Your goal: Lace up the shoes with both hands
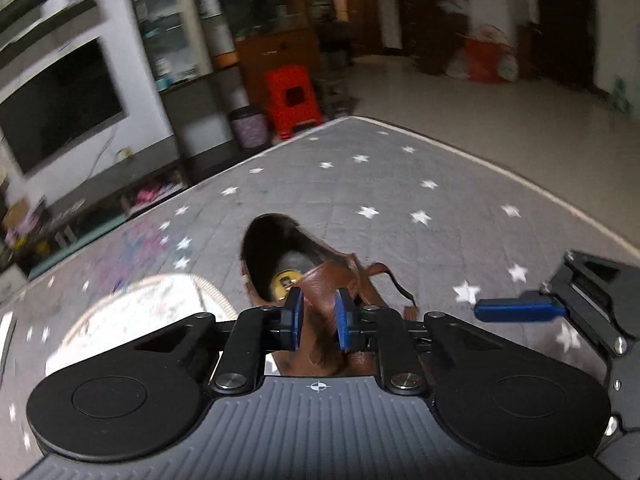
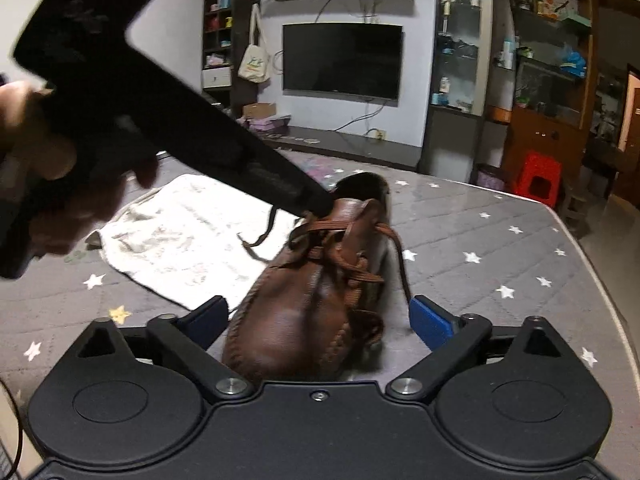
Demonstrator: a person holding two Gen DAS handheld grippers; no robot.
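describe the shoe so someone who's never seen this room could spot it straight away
Start from the grey star-printed mat spread on the floor in front of the wall television. Near its middle, just right of a crumpled white cloth, lies the shoe. It is the only brown leather thing there, a moccasin with stitched seams and loose brown laces.

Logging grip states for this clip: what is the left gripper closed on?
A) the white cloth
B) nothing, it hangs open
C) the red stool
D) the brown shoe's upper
D: in the left wrist view the left gripper pinches the brown shoe leather between its blue pads.
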